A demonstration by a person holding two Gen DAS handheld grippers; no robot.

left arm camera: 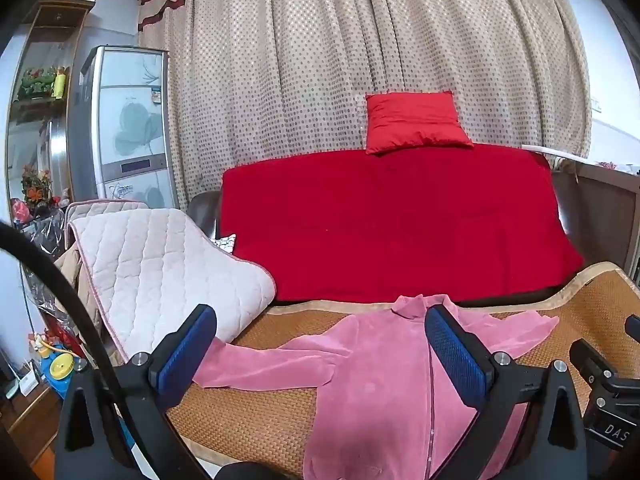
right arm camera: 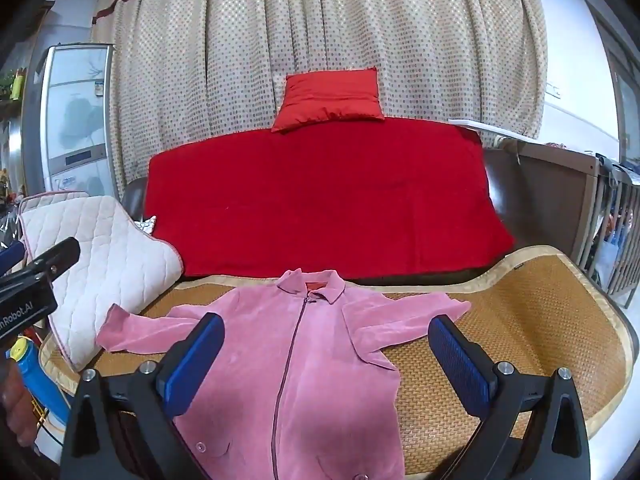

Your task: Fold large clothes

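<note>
A pink zip-front jacket (right arm camera: 292, 356) lies face up and fully spread on a woven mat (right arm camera: 532, 320), collar toward twelve o'clock, hem toward six, its two sleeves stretched out toward nine and three. The zip is closed and no part of the garment is turned over on itself, so the folding appears not yet begun: by this reading both sleeves, the sides and the hem-to-collar fold are all left to do.

The left gripper (left arm camera: 320, 354) hangs above the jacket's nine o'clock half with its blue pads as wide apart as they go and nothing between them but air; the right gripper (right arm camera: 326, 362) hangs over the chest and the three o'clock sleeve, equally wide and equally empty. Neither touches the cloth.

Beyond the mat, at twelve o'clock, a red blanket (right arm camera: 320, 200) covers the sofa back with a red cushion (right arm camera: 330, 100) on top, in front of a dotted curtain (right arm camera: 320, 20). A quilted white pad (left arm camera: 160, 264) rests at nine o'clock, just beside the left sleeve's cuff.
</note>
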